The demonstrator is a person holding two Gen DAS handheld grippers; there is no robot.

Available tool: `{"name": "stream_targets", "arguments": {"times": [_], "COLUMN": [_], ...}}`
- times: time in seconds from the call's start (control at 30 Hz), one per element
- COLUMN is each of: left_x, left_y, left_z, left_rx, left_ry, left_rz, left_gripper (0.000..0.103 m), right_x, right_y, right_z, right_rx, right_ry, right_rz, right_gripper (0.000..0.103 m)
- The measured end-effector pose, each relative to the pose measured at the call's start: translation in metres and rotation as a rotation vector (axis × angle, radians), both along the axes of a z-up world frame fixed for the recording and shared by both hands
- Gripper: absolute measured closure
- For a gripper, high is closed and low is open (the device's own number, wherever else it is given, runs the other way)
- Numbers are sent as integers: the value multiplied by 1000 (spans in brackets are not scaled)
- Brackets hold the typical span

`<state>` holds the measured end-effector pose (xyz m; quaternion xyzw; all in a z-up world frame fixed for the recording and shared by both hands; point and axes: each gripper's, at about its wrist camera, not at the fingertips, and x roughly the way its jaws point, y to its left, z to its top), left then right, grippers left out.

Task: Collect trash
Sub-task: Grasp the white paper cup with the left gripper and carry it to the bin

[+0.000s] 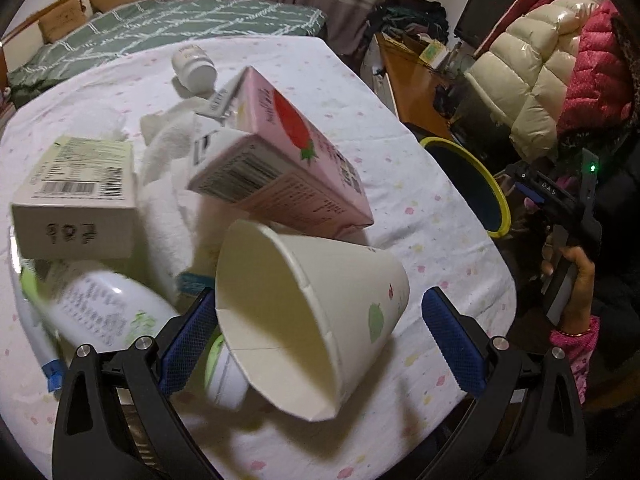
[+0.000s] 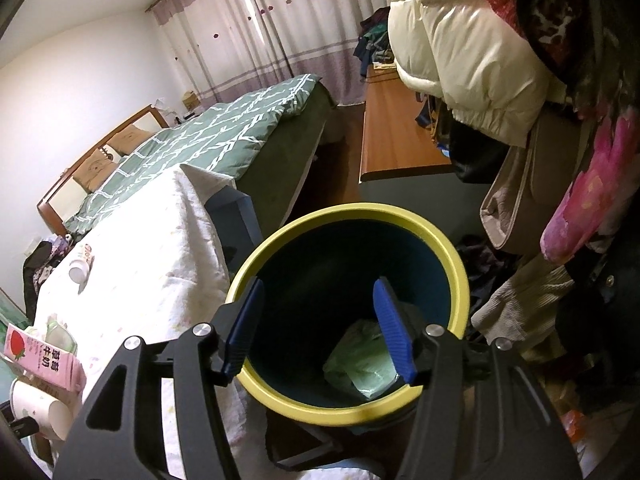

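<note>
the left gripper (image 1: 320, 320) has its fingers apart around a tipped paper cup (image 1: 312, 320) on the counter (image 1: 420, 208). the right gripper (image 2: 318, 328) hangs over the bin (image 2: 352, 408), fingers apart and empty.

My left gripper (image 1: 320, 320) tilts steeply down, its 2 blue pads (image 1: 454, 346) spread wide, touching nothing. My right gripper (image 2: 318, 328) angles down too, its 2 pads parted, nothing between them. My right hand (image 1: 576, 280) grips its handle.

right gripper (image 2: 318, 328) open over bin (image 2: 352, 410), green wrapper (image 2: 360, 360) inside
</note>
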<state>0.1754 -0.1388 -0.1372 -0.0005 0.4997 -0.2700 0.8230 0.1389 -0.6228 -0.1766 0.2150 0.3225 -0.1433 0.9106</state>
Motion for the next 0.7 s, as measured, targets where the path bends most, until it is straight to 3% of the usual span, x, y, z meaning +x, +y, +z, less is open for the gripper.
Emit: {"name": "stream_targets", "arguments": {"times": [0.13,0.23,0.5,0.7], "left_x": [4,3,-17,-29], "left_y": [-3,-4,-27,-59], "left_z": [0,2,27,36], "left_rx": [-23,-23,-14,27], "left_ry": [17,9,-98,-140], "left_rz": [15,29,-45,-128], "left_gripper": [8,17,37,37], "right_x": [-4,-6,-12,-15], "right_y": [-3,-5,-5,-5], "right_z": [0,-1,2,2], "right_rx": [15,28,53,66], "right_ry": [-4,-11,-34,-48], "right_rz": [3,6,15,19], "right_gripper": [48,47,47,47]}}
